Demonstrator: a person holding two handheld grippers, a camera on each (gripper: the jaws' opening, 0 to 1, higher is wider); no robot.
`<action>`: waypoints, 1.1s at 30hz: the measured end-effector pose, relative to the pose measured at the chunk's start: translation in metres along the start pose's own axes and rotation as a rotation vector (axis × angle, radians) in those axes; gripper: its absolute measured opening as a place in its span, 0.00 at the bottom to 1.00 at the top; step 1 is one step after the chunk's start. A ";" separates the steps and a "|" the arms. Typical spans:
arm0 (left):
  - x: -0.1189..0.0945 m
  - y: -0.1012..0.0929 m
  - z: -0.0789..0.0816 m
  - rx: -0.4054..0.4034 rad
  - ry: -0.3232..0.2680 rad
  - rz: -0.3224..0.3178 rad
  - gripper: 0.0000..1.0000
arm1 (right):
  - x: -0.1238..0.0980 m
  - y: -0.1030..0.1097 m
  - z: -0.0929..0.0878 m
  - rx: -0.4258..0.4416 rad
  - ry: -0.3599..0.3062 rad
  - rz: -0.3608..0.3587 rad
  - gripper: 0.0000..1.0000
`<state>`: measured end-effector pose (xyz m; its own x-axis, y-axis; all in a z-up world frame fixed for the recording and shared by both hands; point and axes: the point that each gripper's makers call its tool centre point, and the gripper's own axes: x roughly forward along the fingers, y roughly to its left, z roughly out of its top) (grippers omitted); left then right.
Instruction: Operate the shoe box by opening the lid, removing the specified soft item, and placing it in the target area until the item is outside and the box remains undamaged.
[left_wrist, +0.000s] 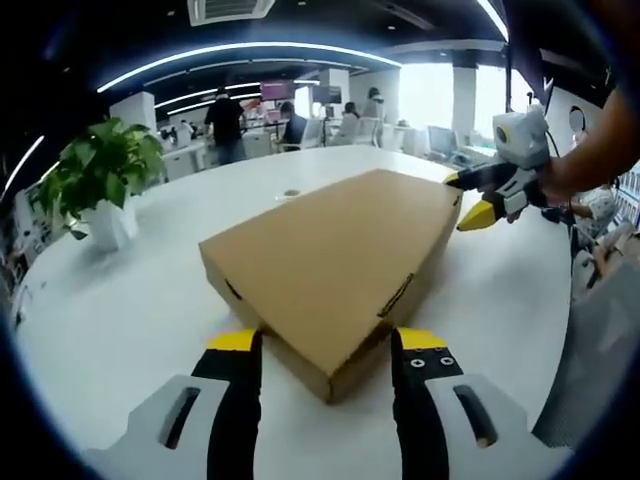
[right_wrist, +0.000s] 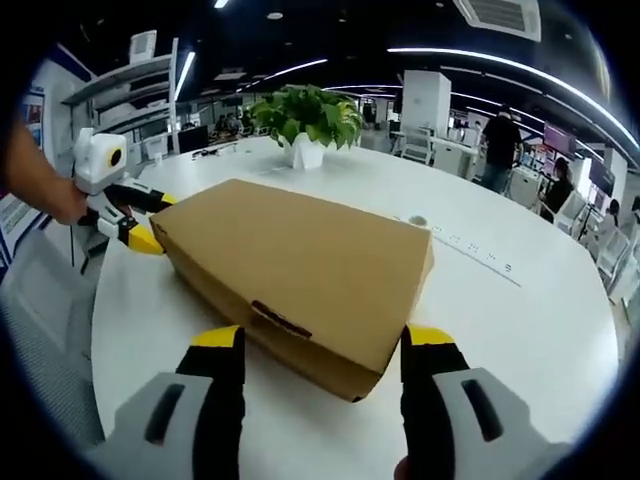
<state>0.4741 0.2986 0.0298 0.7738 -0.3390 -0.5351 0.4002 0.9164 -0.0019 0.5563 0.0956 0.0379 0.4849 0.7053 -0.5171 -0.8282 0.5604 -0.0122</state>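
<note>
**Both grippers at opposite ends of a closed box**

The left gripper (left_wrist: 326, 345) has its jaws spread wide, with one corner of the box (left_wrist: 340, 255) sitting between the yellow tips; nothing is gripped. The right gripper (right_wrist: 325, 342) is likewise wide open and empty, its tips either side of the opposite end of the box (right_wrist: 300, 262). Each gripper also shows in the other's view at the far end of the box: the right gripper (left_wrist: 478, 198) with parted jaws beside the far corner, and the left gripper (right_wrist: 135, 215) just beside its corner, a hand behind it.

The box is plain brown cardboard, lid down and flat, lying near the middle of a round white table (left_wrist: 110, 320). A tab slot (right_wrist: 280, 318) shows on the side wall facing the right gripper. The soft item must be inside; it cannot be seen.

A potted plant (left_wrist: 100, 180) stands well apart from the box toward the table's far edge, and a small round fitting (right_wrist: 418, 221) sits in the tabletop beyond the box. People and desks fill the office behind.

My reading: the lid-opening step is only about to begin. The next move calls for one gripper to steady the base while the other catches the lid edge and lifts gently, without crushing the cardboard.
</note>
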 end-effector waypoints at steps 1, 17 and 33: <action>0.000 0.000 0.000 0.003 0.000 -0.005 0.52 | -0.001 0.003 -0.001 0.006 0.000 -0.005 0.59; -0.015 0.001 -0.009 0.041 0.008 -0.086 0.56 | -0.027 0.049 -0.014 0.094 -0.017 -0.089 0.60; -0.055 -0.012 -0.032 0.053 0.022 -0.102 0.55 | -0.056 0.102 -0.029 0.126 -0.016 -0.097 0.58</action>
<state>0.4107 0.3133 0.0324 0.7171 -0.4250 -0.5525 0.5025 0.8645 -0.0127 0.4368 0.1008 0.0405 0.5660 0.6517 -0.5049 -0.7359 0.6755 0.0469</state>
